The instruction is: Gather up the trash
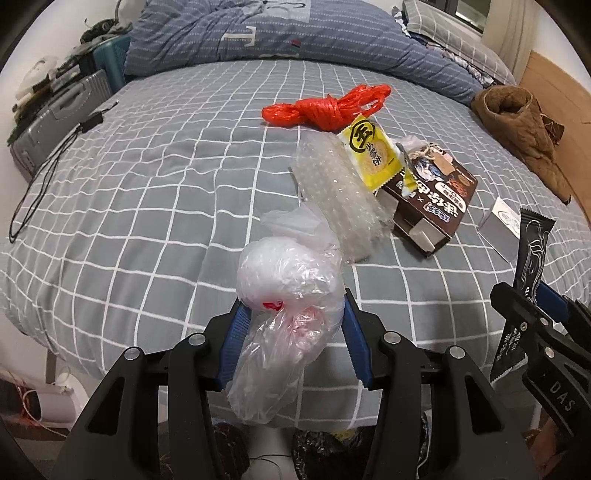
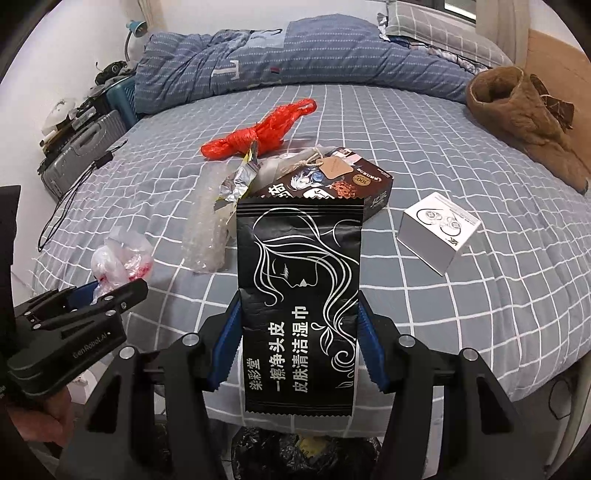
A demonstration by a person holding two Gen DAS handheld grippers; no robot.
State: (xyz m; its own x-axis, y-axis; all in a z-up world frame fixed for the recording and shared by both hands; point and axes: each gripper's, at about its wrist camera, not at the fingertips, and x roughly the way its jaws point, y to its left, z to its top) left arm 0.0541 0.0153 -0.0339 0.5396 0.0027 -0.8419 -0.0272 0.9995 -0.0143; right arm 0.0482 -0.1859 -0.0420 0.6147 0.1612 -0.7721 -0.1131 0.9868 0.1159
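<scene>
Bed (image 1: 147, 192) covered by grey checked sheet; blue quilt (image 2: 258, 62) bunched at far end. Grey suitcase (image 1: 55, 118) stood beside bed at left, against white wall (image 2: 74, 44). Wooden panel (image 2: 554, 66) seen at right.

A home bedroom. A bed (image 1: 147, 192) with a grey checked sheet fills both views, with a rumpled blue quilt (image 1: 258, 33) and a checked pillow (image 2: 436, 29) at its head. A grey suitcase (image 1: 55, 122) stands beside the bed against a white wall, with a teal crate (image 1: 114, 62) behind it. A brown padded jacket (image 2: 524, 122) lies on the bed's far side.
</scene>
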